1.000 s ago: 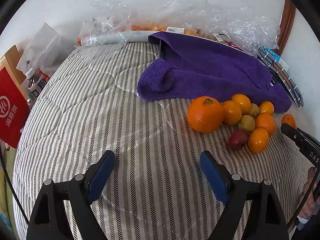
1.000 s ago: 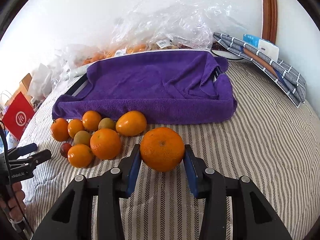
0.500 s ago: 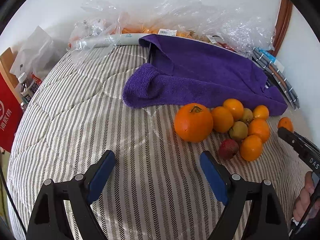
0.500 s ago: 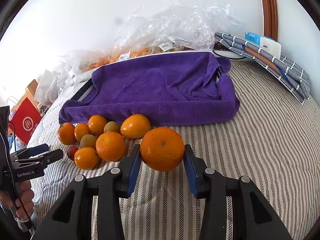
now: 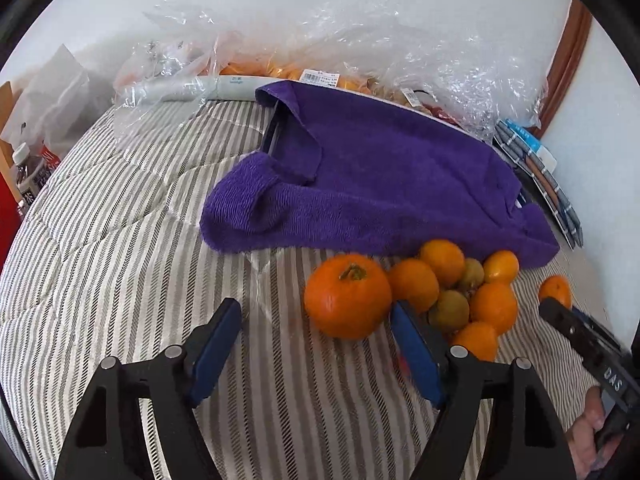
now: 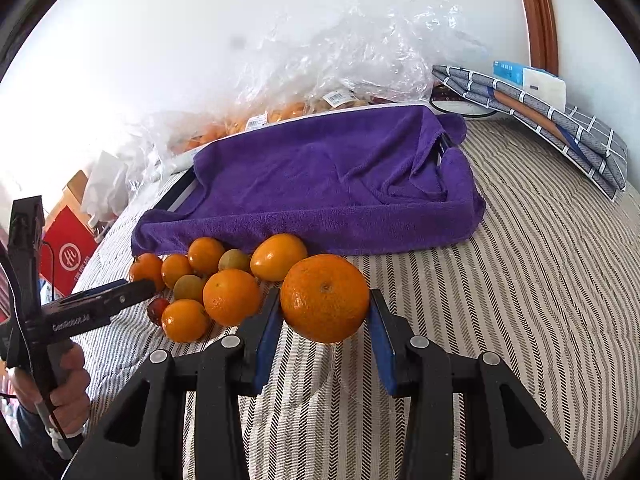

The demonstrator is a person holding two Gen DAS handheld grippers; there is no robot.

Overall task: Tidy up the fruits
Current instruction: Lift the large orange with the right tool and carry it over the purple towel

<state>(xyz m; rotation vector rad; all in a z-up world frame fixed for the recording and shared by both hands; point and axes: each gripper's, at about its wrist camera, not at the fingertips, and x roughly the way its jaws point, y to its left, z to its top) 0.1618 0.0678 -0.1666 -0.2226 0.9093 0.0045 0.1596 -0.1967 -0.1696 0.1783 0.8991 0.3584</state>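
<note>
A pile of fruit lies on the striped bed in front of a tray covered by a purple towel [image 5: 384,184] [image 6: 332,184]. In the left wrist view a big orange with a green stem [image 5: 347,296] sits left of the smaller oranges and greenish fruits [image 5: 452,300]. My left gripper [image 5: 316,348] is open, just short of the big orange. My right gripper [image 6: 325,320] is shut on another large orange [image 6: 325,298] and holds it above the bed, right of the pile [image 6: 200,280]. A small red fruit [image 6: 158,309] lies at the pile's front.
Clear plastic bags with more oranges [image 5: 280,68] [image 6: 280,116] lie behind the tray by the wall. Folded checked cloths [image 6: 552,120] sit at the back right. A red bag [image 6: 70,254] and bottles [image 5: 28,176] stand at the bed's left edge.
My left gripper has moved forward and right to the big stemmed orange, still open. My right gripper has lifted its orange slightly.
</note>
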